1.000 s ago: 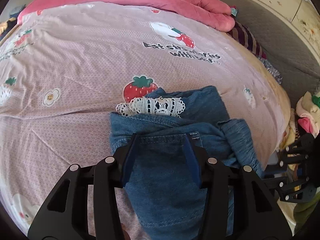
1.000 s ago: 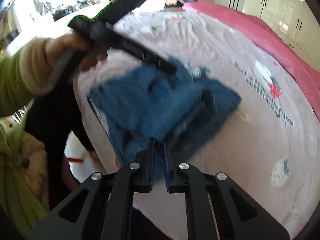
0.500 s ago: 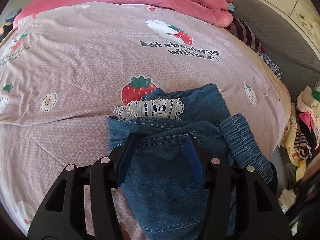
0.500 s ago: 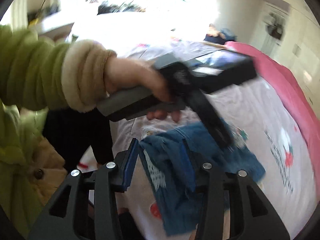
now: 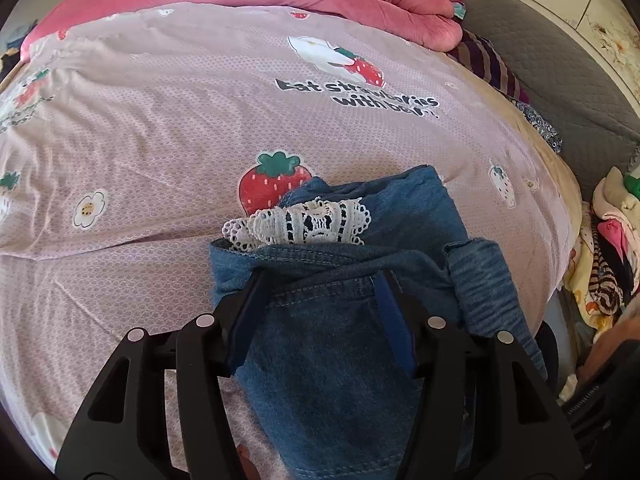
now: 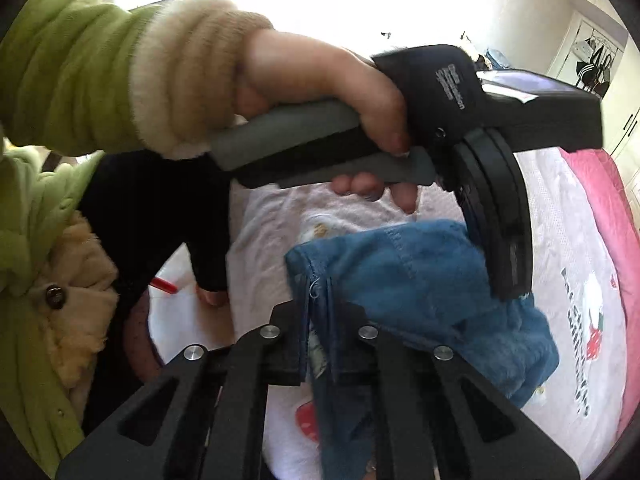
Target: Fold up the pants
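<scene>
Our right gripper (image 6: 318, 344), spread wide half a second ago, now pinches the pants (image 6: 420, 276) edge at lower centre. Our left gripper (image 5: 318, 300) stays wide over the denim, so another fold looks next.

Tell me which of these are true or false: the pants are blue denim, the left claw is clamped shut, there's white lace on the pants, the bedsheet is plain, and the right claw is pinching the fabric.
1. The pants are blue denim. True.
2. The left claw is clamped shut. False: its jaws stand wide apart over the denim.
3. White lace shows at the pants' far edge. True.
4. The sheet is plain. False: it bears strawberries, flowers and lettering.
5. The right claw pinches an edge of the pants. True: its jaws are nearly closed on the cloth.
</scene>
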Tool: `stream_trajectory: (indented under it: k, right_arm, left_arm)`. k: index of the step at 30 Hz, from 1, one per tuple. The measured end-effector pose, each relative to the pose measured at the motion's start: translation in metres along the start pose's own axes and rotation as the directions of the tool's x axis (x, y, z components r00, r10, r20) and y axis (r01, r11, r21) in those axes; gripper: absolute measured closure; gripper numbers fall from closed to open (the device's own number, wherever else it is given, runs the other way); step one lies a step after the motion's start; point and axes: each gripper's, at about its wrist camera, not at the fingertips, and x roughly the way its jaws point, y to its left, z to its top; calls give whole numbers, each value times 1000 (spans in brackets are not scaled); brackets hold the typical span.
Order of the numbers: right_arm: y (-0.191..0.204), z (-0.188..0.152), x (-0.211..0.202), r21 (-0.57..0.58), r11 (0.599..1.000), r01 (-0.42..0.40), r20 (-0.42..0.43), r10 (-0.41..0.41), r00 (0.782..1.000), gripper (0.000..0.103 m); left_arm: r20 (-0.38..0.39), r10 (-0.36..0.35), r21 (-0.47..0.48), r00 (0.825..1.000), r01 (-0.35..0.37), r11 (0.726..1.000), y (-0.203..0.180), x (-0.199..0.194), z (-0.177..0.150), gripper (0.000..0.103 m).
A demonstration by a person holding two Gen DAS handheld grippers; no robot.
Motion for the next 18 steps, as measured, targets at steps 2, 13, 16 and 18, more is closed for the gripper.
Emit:
stream_trajectory:
  k: [2, 13, 16, 18]
  right_arm:
    - [4, -5, -1, 4, 1000, 7, -1, -7, 1000, 95]
    - [18, 15, 0, -22, 997, 71, 102, -69, 992, 84]
    - [24, 25, 21, -97, 990, 104, 57, -99, 993, 82]
    - [25, 27, 33, -128, 984, 124, 33, -121, 992, 82]
  left_arm:
    - [-2, -5, -2, 1000, 5, 1000, -1, 2, 1, 52]
    - [-12, 18, 15, 1000, -17, 1000, -5, 5, 2, 50]
    - [-11, 18, 12, 1000, -18, 1000, -4, 4, 1, 50]
    - [-9, 18, 12, 1000, -18, 1000, -4, 5, 1, 50]
